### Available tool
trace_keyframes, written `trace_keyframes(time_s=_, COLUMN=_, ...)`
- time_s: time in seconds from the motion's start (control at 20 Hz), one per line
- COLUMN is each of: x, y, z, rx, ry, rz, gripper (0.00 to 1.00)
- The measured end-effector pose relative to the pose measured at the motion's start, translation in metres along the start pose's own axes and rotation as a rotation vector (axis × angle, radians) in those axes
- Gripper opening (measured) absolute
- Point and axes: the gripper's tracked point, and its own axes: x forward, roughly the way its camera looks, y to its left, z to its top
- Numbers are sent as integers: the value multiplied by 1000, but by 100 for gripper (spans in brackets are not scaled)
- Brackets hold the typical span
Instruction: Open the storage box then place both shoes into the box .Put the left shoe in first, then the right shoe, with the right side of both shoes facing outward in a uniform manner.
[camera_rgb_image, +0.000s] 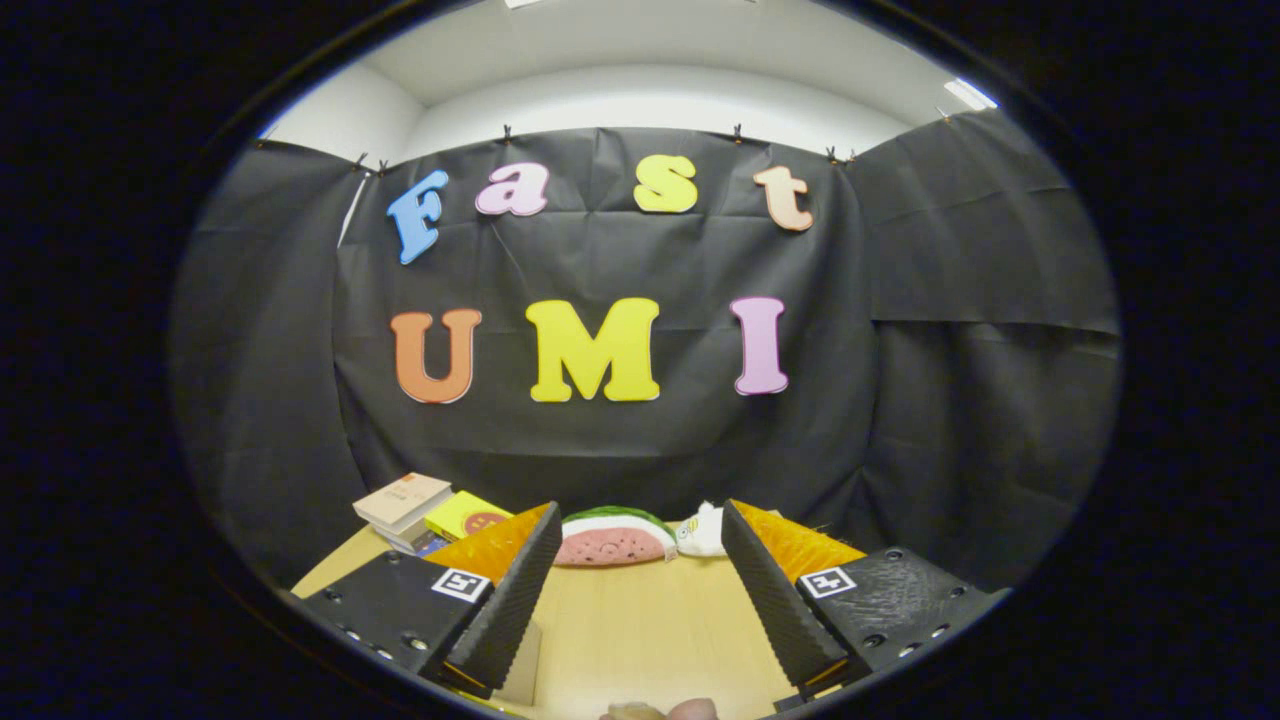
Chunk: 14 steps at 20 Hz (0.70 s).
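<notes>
1. Above the bench, the gripper stood wide, holding nothing.
2. At the far edge lay books and a watermelon toy.
3. Box and shoes went unseen, so the step could not be judged.

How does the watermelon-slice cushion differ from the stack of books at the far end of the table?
The watermelon-slice cushion is rounded, pink with a green rind; the stack of books is flat and boxy, tan and yellow. The cushion lies beyond the gap between the open gripper fingers; the books lie beyond the left finger, off to the side. The cushion is one piece; the books are several, piled unevenly. Both rest on the wooden table by the black wall.
</notes>
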Motion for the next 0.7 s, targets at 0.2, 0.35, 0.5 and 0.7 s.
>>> trace_keyframes(time_s=0.2, x=-9, y=11, z=10, rx=18, ry=-22, rz=21, gripper=96)
trace_keyframes(time_s=0.35, x=-10, y=21, z=10, rx=28, ry=-21, rz=39, gripper=96)
trace_keyframes(time_s=0.5, x=-7, y=31, z=10, rx=44, ry=-14, rz=52, gripper=96)
trace_keyframes(time_s=0.7, x=-7, y=44, z=14, rx=53, ry=-15, rz=70, gripper=96)
